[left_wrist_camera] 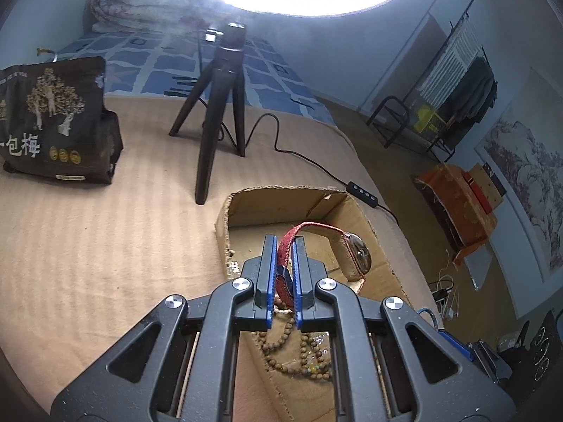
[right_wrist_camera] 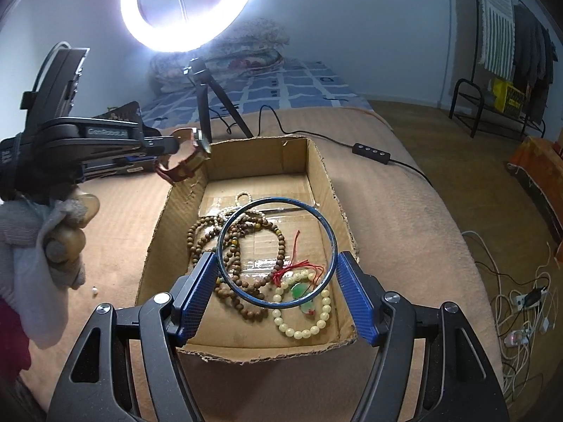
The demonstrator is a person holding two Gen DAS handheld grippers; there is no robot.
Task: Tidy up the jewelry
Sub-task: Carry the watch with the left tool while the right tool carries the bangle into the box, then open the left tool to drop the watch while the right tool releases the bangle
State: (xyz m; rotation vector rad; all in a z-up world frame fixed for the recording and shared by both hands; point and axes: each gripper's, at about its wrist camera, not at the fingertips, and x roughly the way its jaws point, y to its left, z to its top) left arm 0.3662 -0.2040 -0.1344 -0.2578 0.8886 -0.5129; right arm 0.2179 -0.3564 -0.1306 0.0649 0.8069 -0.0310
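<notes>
My left gripper (left_wrist_camera: 285,241) is shut on the red strap of a wristwatch (left_wrist_camera: 359,253), whose face hangs to the right over the cardboard box (left_wrist_camera: 281,190). In the right wrist view the same gripper (right_wrist_camera: 176,144) holds the watch (right_wrist_camera: 183,167) above the box's far left corner, with a gloved hand (right_wrist_camera: 52,239) behind it. My right gripper (right_wrist_camera: 278,256) stands wide, its pads pressed on both sides of a blue bangle (right_wrist_camera: 278,199) over the box (right_wrist_camera: 316,176). Inside lie wooden beads (right_wrist_camera: 211,239), a pale bead bracelet (right_wrist_camera: 309,327) and a green pendant on red cord (right_wrist_camera: 299,290).
The box sits on a tan bed cover. Behind it stand a ring light's tripod (right_wrist_camera: 204,105) and its cable with a controller (right_wrist_camera: 371,151). A black snack bag (left_wrist_camera: 52,119) is at the left. One loose pearl (right_wrist_camera: 93,291) lies left of the box. Cables litter the floor (right_wrist_camera: 520,302) at the right.
</notes>
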